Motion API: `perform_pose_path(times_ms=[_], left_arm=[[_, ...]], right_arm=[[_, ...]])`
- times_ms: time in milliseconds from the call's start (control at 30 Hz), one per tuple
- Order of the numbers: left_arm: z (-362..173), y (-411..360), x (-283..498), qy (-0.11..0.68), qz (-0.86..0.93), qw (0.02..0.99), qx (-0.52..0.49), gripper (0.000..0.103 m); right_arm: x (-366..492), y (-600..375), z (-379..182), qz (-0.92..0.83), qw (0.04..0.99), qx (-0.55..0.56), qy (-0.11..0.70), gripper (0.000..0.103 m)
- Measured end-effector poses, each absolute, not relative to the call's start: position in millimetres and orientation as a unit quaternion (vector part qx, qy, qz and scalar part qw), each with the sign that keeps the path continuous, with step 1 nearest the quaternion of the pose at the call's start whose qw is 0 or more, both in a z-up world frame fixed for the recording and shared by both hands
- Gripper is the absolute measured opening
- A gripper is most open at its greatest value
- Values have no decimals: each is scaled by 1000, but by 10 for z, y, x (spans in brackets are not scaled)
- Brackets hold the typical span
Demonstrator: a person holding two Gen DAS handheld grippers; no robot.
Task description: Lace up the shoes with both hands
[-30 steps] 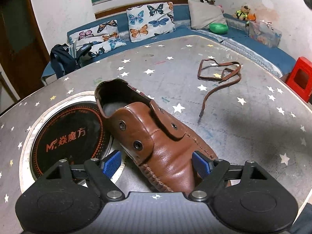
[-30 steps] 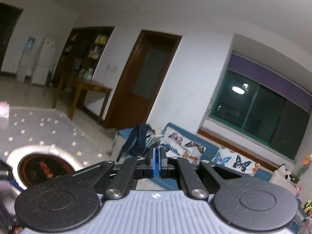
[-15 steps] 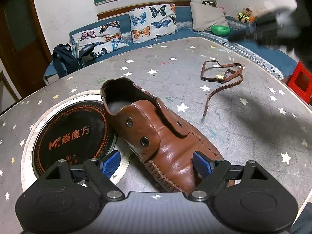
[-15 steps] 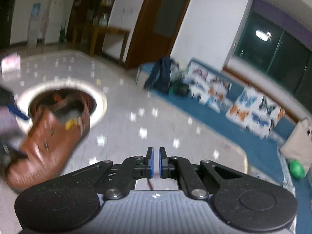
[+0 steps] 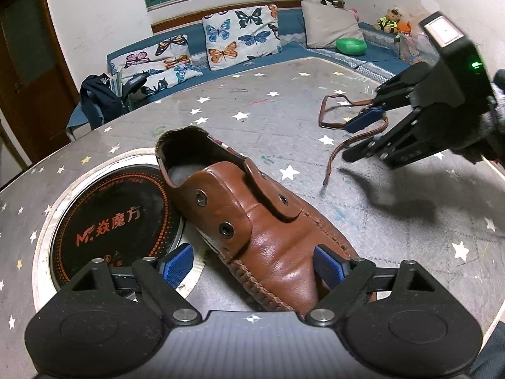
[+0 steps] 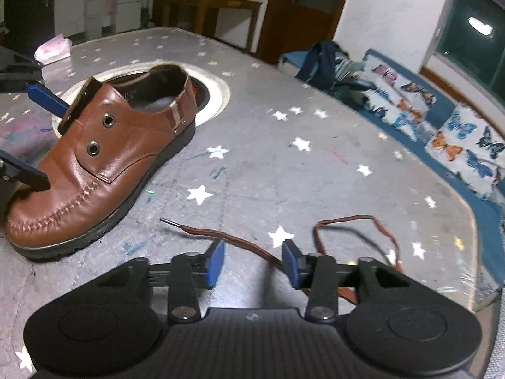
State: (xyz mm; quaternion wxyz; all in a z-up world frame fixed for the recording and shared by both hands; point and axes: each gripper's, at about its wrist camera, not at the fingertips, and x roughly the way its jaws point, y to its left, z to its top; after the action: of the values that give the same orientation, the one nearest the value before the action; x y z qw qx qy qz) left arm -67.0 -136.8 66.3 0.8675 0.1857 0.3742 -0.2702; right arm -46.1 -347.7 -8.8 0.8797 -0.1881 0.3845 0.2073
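R gripper [image 6: 254,263] opening over limp lace [image 6: 227,237]; I'm targeting its stiff aglet end. L gripper [image 5: 252,263] spread wide, bracketing shoe [image 5: 252,221].

shoe [image 5: 252,221] toe hidden behind left gripper [image 5: 252,267] body (lace end too).

The left wrist view sat just behind the left tool [image 5: 252,265], looking steeply down at the shoe's [image 5: 252,221] toe close between its fingers, with the sofa [image 5: 195,47] far ahead. The right wrist view rode behind the right tool [image 6: 254,260], tilted down over the lace [image 6: 227,238] just ahead, facing a door [image 6: 303,3]. Both views shared the shoe, the lace, the starred surface [image 5: 394,221] and the round hotplate [image 5: 110,221]; each also caught the other tool at its edge.
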Motion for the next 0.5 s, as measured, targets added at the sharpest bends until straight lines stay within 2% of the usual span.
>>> perform_pose_path(times_ms=[133,233,267,333,400,433,500], left_arm=[[658,-1368,-670,374,-272,867,187,88],[655,-1360,-665,375,-273,867,185,88],[657,-1360,-664,374,-273,867,185,88],[660,-1361,-659,374,-273,867,184,88],[661,-1364,-651,373,-273,868,184,88],[658,-1366,-648,373,-273,867,184,88],[652,-1370,-643,373,-274,867,184,88]], right_arm=[[-265,-3558,-169,214,876,-148,406,55],[-208,-3663,-191,214,878,-101,416,52],[-208,-3685,-193,212,878,-89,419,49],[-265,-3695,-162,213,878,-85,420,24],[-338,-3664,-130,206,877,-88,425,12],[-370,-3643,-116,205,875,-90,429,7],[-429,-3593,-103,211,872,-100,430,8]])
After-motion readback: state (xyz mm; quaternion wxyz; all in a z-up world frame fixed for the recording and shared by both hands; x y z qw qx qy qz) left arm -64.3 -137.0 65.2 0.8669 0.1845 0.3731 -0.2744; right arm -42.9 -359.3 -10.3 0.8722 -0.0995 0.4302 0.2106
